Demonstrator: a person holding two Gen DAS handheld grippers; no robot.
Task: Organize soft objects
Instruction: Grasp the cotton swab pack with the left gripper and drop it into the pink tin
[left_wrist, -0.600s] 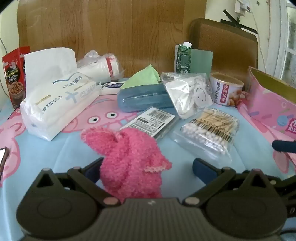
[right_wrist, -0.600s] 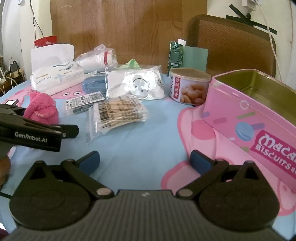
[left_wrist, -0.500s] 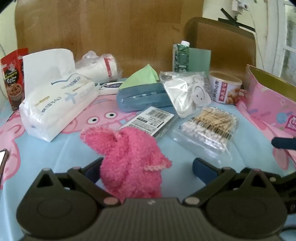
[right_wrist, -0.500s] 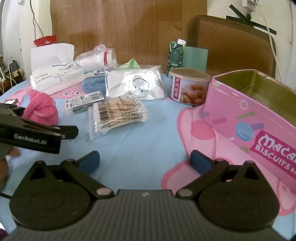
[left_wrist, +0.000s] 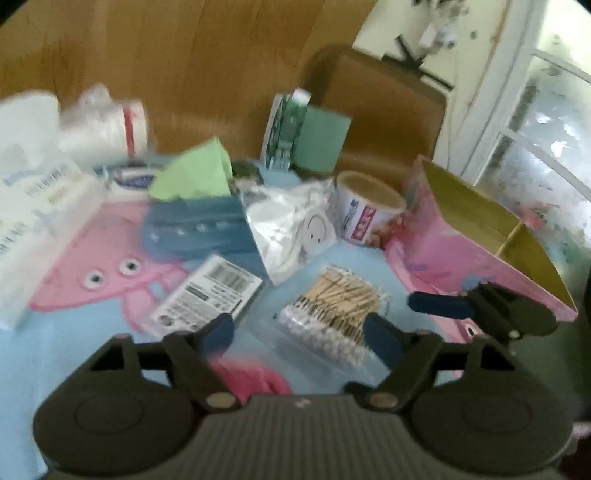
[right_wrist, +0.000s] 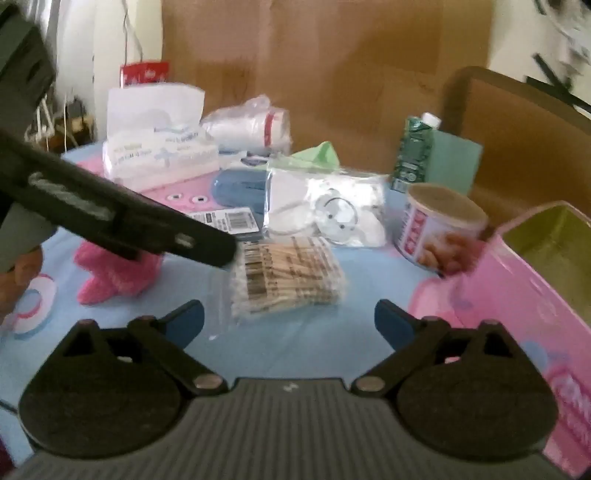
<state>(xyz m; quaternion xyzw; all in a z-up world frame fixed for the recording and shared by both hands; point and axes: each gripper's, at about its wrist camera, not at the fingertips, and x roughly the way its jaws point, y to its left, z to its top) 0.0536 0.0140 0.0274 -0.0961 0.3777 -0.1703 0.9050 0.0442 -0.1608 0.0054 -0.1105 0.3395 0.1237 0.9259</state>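
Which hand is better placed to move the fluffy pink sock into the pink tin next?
Left. Its tongs appear closed around the pink sock. The right tongs are open and empty near the pink tin.

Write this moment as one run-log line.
left tool: over pink fluffy item, grip unclear | right tool: open, empty

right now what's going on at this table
A person works a handheld gripper in each hand over a cluttered table. The left gripper is down over the pink fluffy bundle, which lies between its fingers; blur hides whether it is actually gripped. The right gripper hangs open and empty near the bag of cotton swabs, beside the open pink tin.
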